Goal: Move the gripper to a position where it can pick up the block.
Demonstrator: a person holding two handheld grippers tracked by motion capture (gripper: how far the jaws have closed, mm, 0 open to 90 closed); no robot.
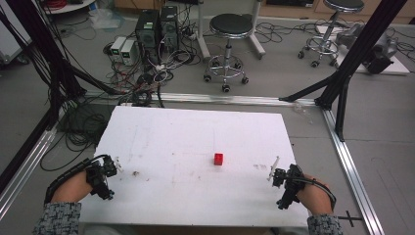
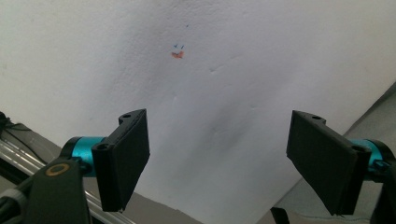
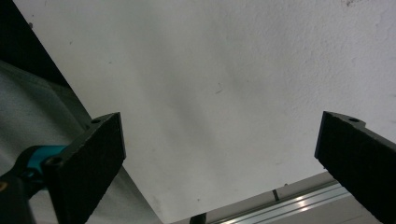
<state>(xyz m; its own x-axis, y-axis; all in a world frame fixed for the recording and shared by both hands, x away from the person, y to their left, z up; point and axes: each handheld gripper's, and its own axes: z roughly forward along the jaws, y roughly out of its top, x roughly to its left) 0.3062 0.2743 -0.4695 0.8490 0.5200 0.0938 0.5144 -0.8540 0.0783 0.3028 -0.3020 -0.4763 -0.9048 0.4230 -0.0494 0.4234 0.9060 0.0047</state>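
**Both my tongs spread wide, red cube alone on the board**

From the high view I see the small red cube (image 1: 218, 158) sitting on the white board (image 1: 195, 132), a little right of the board's middle and nearer my edge than the far one. Taking the cube as my mark: my left gripper (image 1: 108, 172) is well apart from it, out by the board's left edge, and my right gripper (image 1: 277, 175) is nearer the cube, off to its right and a bit closer to me. Neither touches it.

My left gripper view shows what the high view cannot: a tiny orange-red smear (image 2: 177, 54) with a few blue flecks on the board (image 2: 261, 60), ahead of my left gripper (image 2: 217, 158). Its two black jaws stand far apart with nothing but bare board between them.

In my right gripper view my right gripper (image 3: 219, 158) is likewise spread wide, holding nothing, over the plain board (image 3: 224, 70); a strip of metal rail (image 3: 289, 205) runs along the bottom beyond the board's edge.

Hard to make out: from above, the jaws are too small to judge. My sleeves (image 1: 57, 218) are cut off at the bottom. Beyond the board's far edge lie tangled cables (image 1: 147, 78), computer boxes (image 1: 157, 27) and a stool (image 1: 230, 29) on the floor. I see no containers on the board.
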